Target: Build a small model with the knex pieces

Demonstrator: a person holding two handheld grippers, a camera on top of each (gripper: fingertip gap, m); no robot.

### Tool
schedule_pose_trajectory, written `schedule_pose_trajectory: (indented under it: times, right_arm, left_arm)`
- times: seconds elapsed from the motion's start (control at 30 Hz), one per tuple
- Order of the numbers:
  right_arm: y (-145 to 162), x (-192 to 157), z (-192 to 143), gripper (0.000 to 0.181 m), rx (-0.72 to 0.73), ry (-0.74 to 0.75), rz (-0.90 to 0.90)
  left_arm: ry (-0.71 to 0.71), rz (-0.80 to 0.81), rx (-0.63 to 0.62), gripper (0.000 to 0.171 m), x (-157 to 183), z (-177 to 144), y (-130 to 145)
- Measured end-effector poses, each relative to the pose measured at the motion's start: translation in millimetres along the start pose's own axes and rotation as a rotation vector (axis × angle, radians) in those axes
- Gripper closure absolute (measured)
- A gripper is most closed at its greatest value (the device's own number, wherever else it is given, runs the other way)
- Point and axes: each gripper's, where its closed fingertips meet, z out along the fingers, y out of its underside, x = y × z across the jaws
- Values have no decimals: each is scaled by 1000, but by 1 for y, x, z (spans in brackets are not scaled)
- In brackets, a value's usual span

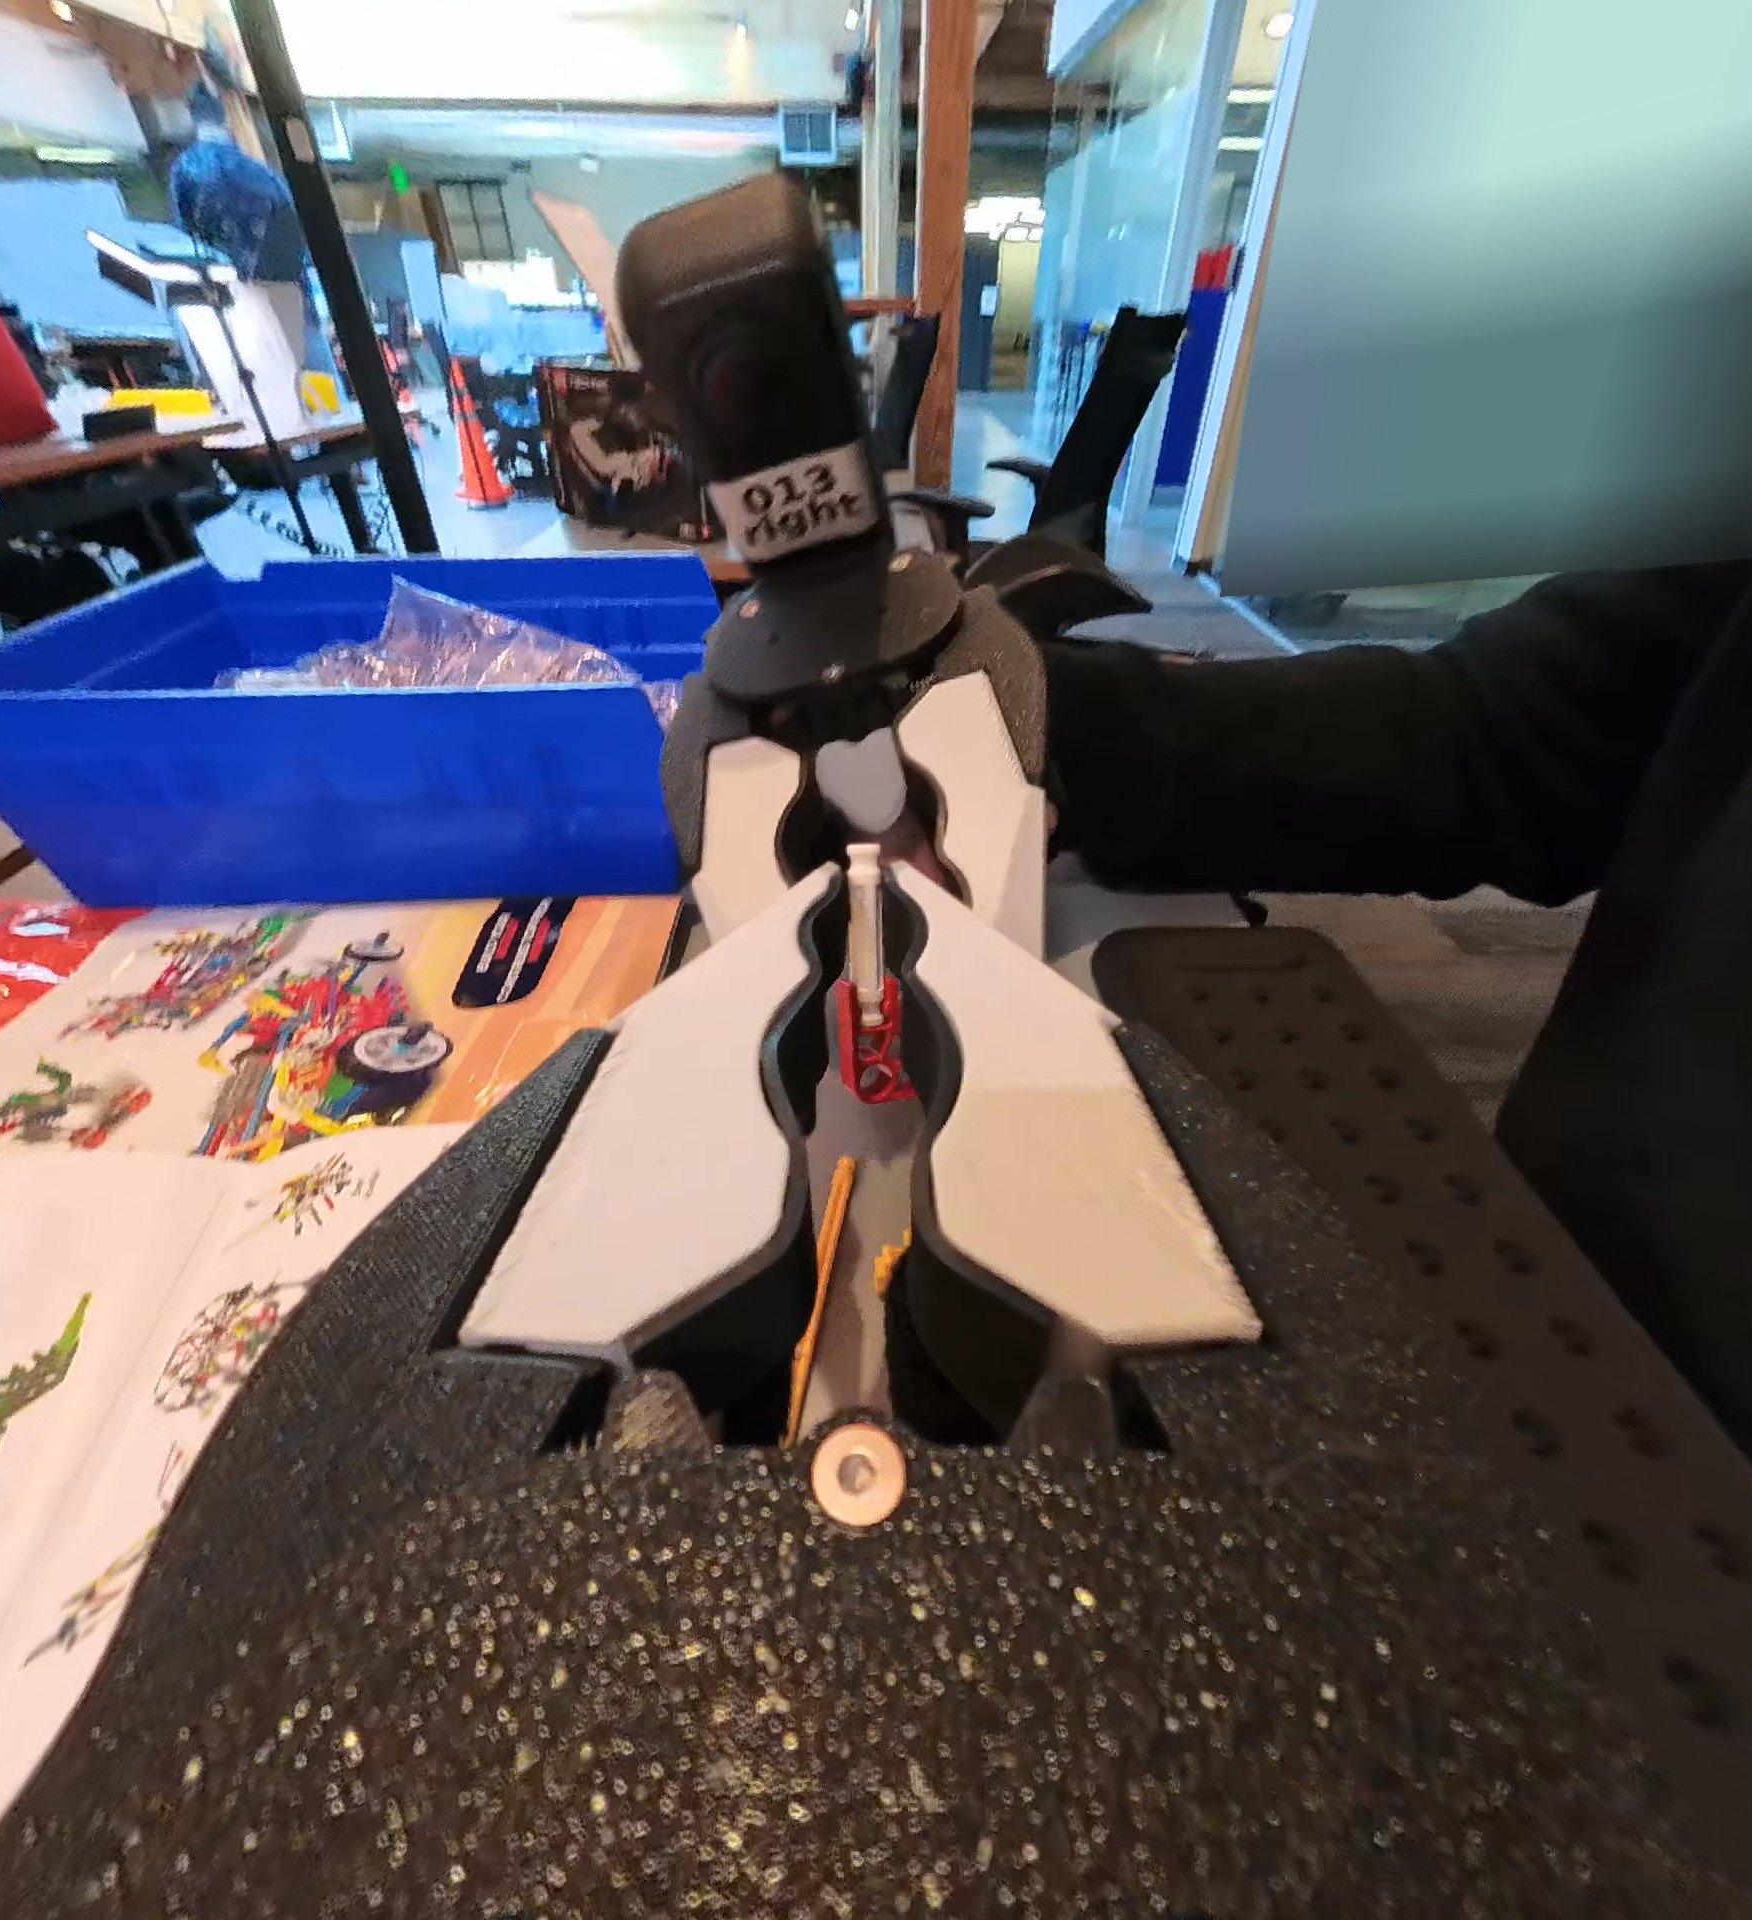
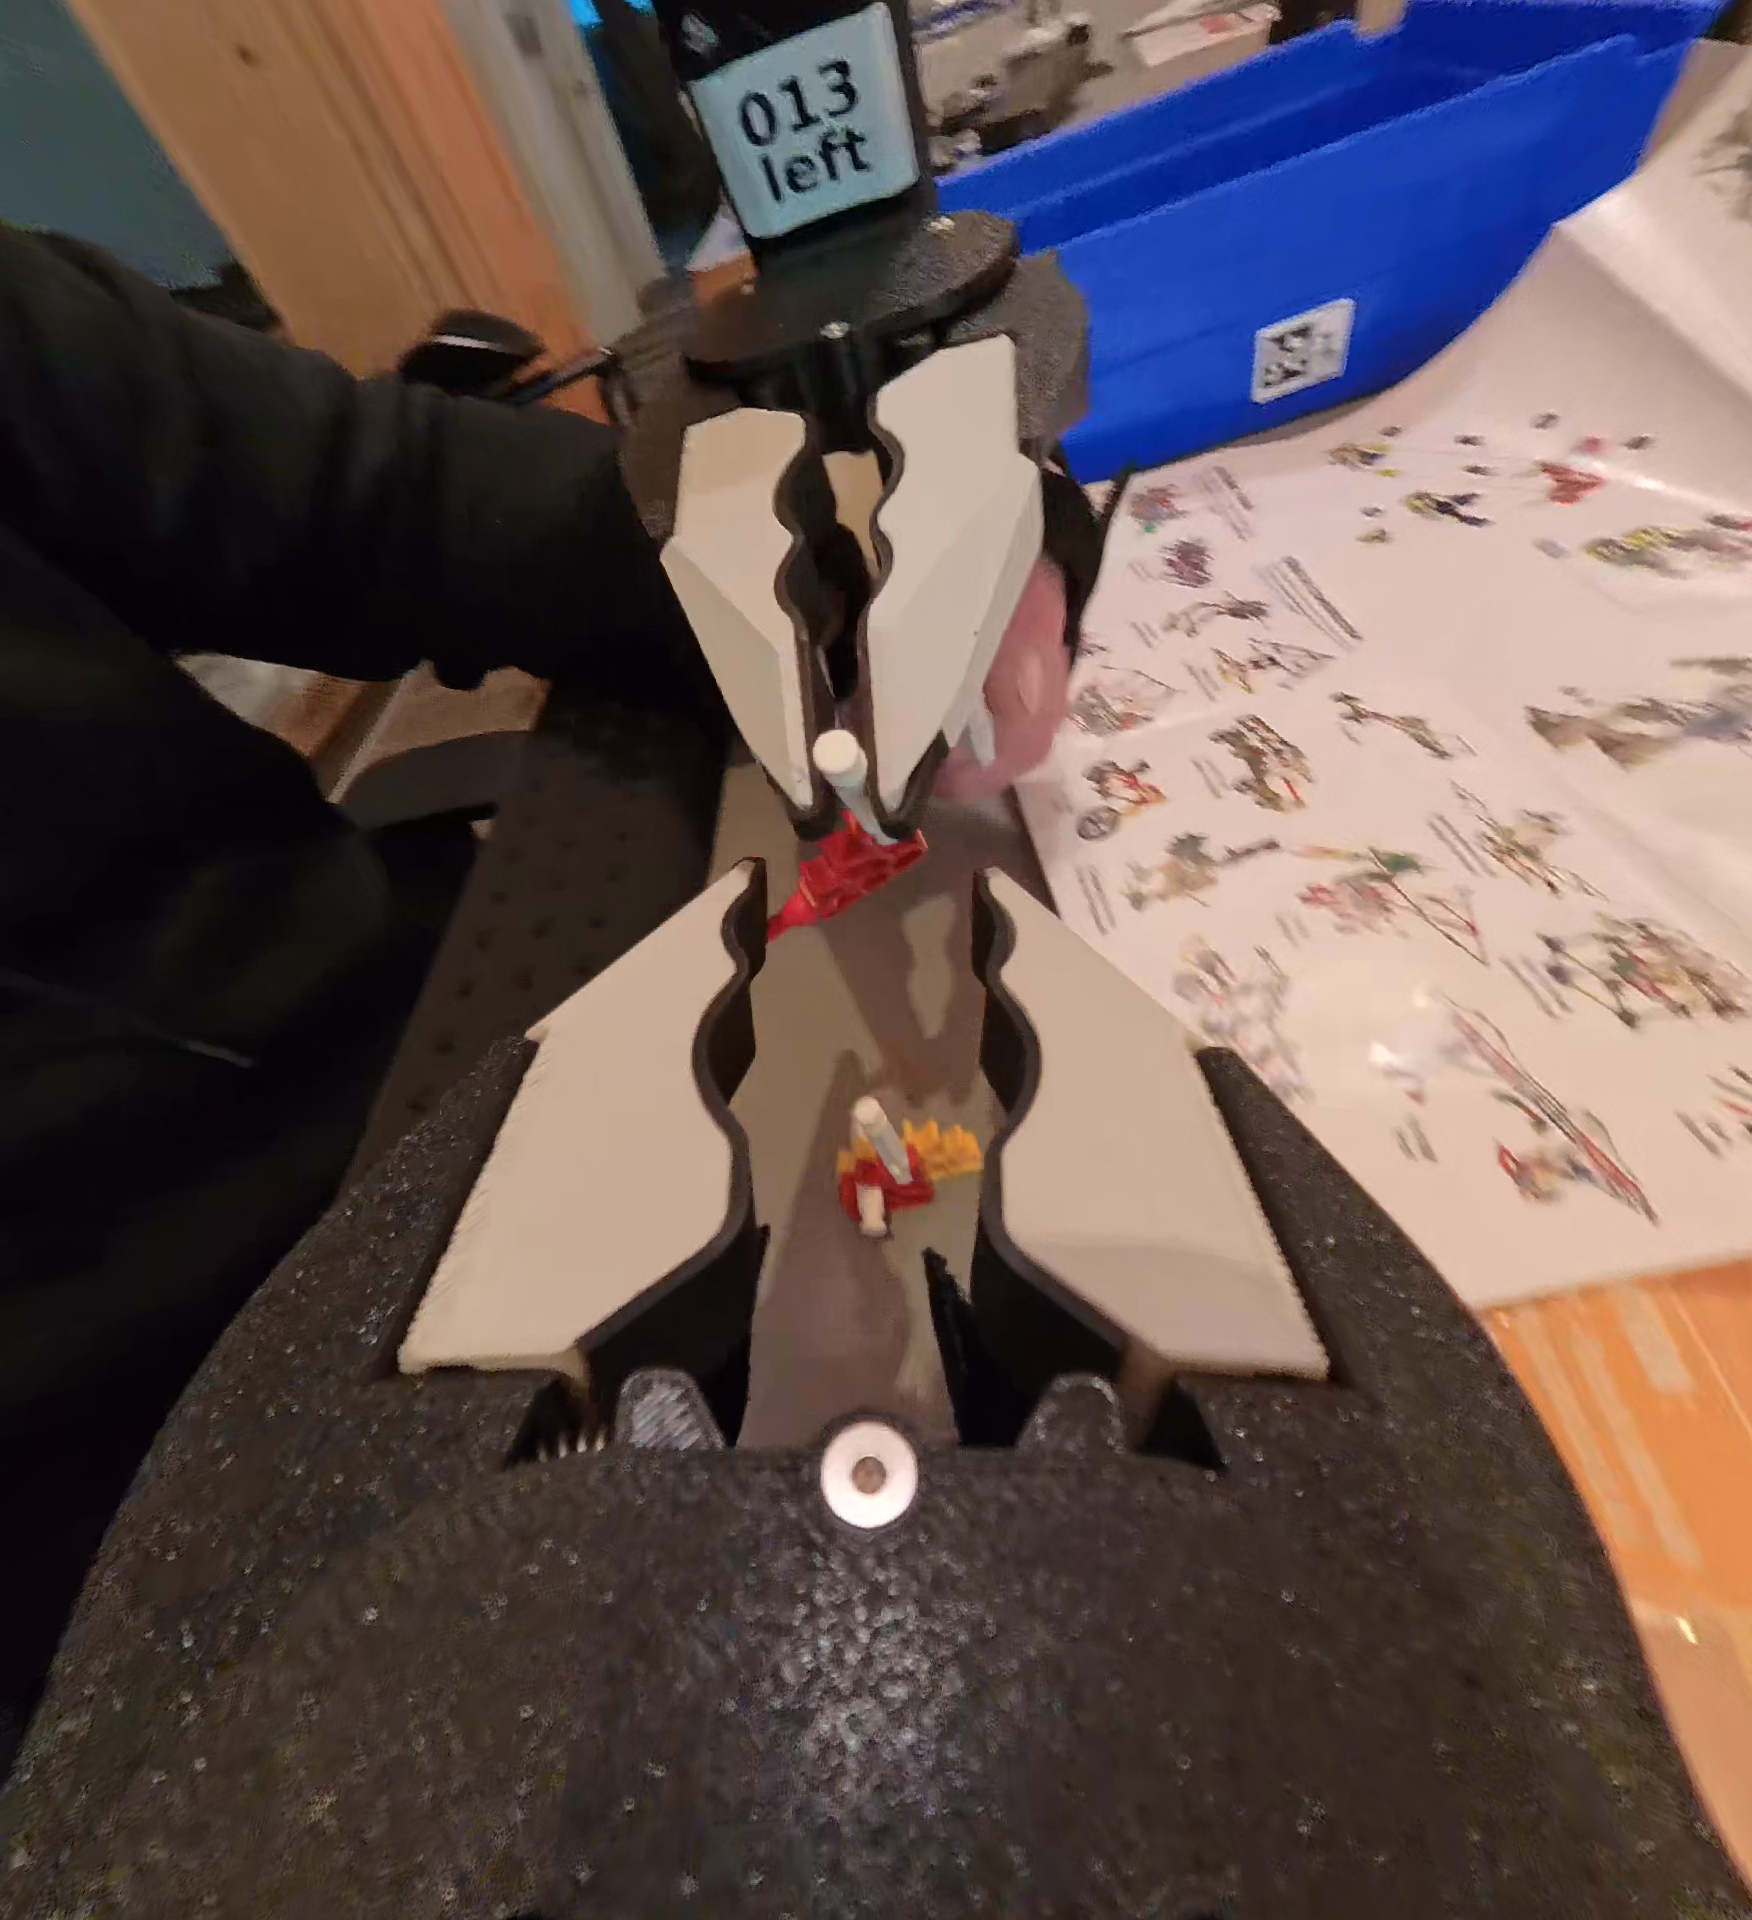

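My left gripper (image 1: 864, 894) is shut on a white rod (image 1: 866, 925) that has a red connector (image 1: 874, 1051) on its lower end. In the right wrist view the left gripper (image 2: 846, 812) holds the same rod (image 2: 839, 764) and connector (image 2: 851, 864) above the table. My right gripper (image 2: 867, 881) is open, its tips on either side of the red connector without gripping it. It faces the left gripper in the left wrist view (image 1: 877, 831). A small red, white and yellow assembly (image 2: 891, 1166) lies on the table below, beside an orange rod (image 1: 818, 1288).
A blue bin (image 1: 332, 790) holding clear plastic bags stands behind, also seen in the right wrist view (image 2: 1267, 260). A printed instruction sheet (image 2: 1474, 831) covers the table beside the grippers. A black perforated board (image 1: 1371, 1143) lies on the other side. A person's dark sleeves (image 2: 228, 520) reach in. Across from one pair of fingers to the other is roughly 5 centimeters.
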Motion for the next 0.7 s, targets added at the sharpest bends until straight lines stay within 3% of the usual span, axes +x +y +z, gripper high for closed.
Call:
schedule_pose_trajectory:
  times: [0.07, 0.17, 0.33, 0.5, 0.7]
  right_arm:
    - [-6, -5, 6, 140, 23, -51, -4]
    - [-13, -10, 10, 156, 67, -81, -17]
    - [-9, 1, 8, 157, 55, 4, -47]
    - [2, 17, 10, 157, -17, 119, -65]
    - [12, 31, 9, 157, -85, 219, -99]
  left_arm:
    - [14, 8, 37, 169, 3, -2, -7]
    - [29, 24, 48, 170, 7, -2, -9]
    - [10, 40, 28, 169, 3, -5, -7]
    - [-91, 153, -126, 162, -9, -9, 10]
    - [-212, 256, -290, 170, -19, -9, 27]
